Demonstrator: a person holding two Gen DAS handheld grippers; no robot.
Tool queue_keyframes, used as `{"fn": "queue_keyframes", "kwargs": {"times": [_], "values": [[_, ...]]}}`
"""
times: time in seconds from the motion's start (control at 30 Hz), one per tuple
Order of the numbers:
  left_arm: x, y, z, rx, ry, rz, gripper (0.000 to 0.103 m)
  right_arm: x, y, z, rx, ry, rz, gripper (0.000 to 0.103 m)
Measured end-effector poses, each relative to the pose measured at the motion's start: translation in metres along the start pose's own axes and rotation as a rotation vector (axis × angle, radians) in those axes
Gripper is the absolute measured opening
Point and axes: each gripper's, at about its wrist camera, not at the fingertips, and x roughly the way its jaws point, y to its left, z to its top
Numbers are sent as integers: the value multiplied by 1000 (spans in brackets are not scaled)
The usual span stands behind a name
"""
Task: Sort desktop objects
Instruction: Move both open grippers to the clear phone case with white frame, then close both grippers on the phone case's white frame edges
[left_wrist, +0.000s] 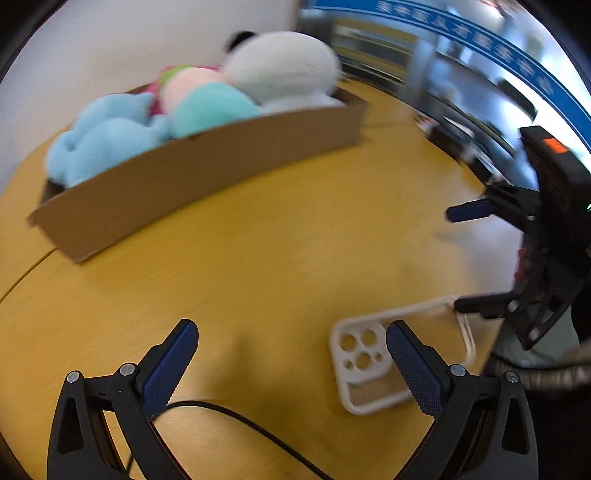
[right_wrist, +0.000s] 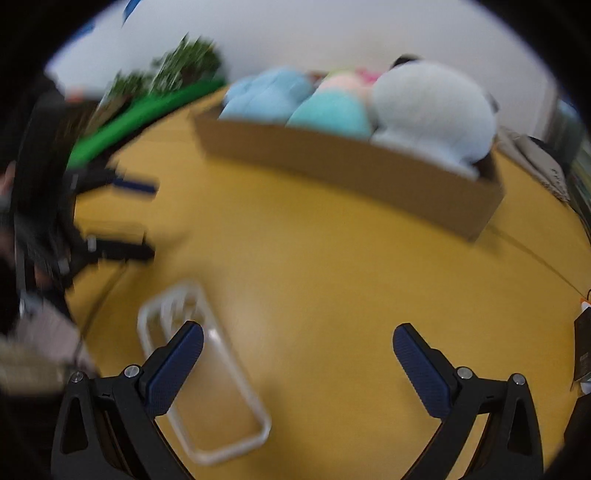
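From the left wrist, the left tool (left_wrist: 291, 363) hangs spread wide and empty over the yellow wooden desk (left_wrist: 258, 251), its right pad just over the clear, white-rimmed phone case (left_wrist: 369, 369) lying flat near the desk's front; a thin black cable (left_wrist: 240, 417) runs below. Behind stands a long brown cardboard box (left_wrist: 207, 170) already packed with pastel plush toys (left_wrist: 110, 136). The right tool (left_wrist: 458, 258), also spread, comes in from the right, near the case's far end. From the right wrist, blurred by motion, the right tool (right_wrist: 297, 363) is wide and holds nothing, with the case (right_wrist: 221, 398) under its left pad. The case looks like the next item; being thin and flat, it is likely best pinched across one raised rim, with only one tool committing so the two do not collide.
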Motion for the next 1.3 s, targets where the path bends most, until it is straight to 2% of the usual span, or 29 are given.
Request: {"fn": "queue_keyframes", "kwargs": {"times": [0.13, 0.17, 0.2, 0.27, 0.33, 0.37, 0.43, 0.47, 0.53, 0.57, 0.7, 0.87, 1.1, 1.17, 1.2, 1.23, 1.3], "values": [[18, -12, 1, 22, 72, -39, 100, 18, 15, -32, 10, 110, 12, 100], [22, -12, 1, 16, 91, -36, 92, 20, 17, -38, 16, 131, 0, 99], [28, -13, -1, 8, 120, -31, 80, 21, 19, -42, 12, 145, -16, 94], [39, -14, -5, -8, 174, -20, 66, 18, 18, -49, 27, 151, -27, 89], [40, -21, -9, 13, 160, 7, 62, 14, 14, -52, 52, 144, -40, 75], [41, -24, -10, 23, 162, 25, 53, 13, 11, -52, 65, 138, -48, 71], [42, -29, -10, 21, 164, 36, 39, 12, 6, -50, 88, 120, -57, 49], [43, -32, -10, 15, 162, 17, 24, 12, 4, -48, 97, 109, -55, 43], [44, -35, -9, -6, 165, 12, 21, 15, 3, -44, 105, 92, -44, 20], [44, -36, -10, -11, 163, 25, 21, 17, 3, -42, 108, 85, -38, 15], [39, -32, -10, -63, 160, 48, 11, 25, 3, -32, 109, 81, -25, 13], [33, -24, -10, -126, 166, 83, 10, 30, 2, -20, 109, 80, 27, 12], [27, -18, -19, -207, 160, 70, 9, 39, -1, -5, 139, 104, 27, 14], [25, -15, -22, -230, 155, 68, 8, 36, 3, -7, 130, 129, -6, 18], [24, -14, -23, -240, 151, 67, 7, 35, 5, -9, 128, 143, -21, 27], [24, -14, -24, -248, 146, 64, 7, 34, 6, -11, 132, 155, -26, 30], [23, -14, -26, -267, 134, 62, 6, 32, 11, -15, 137, 166, -21, 30]]}}
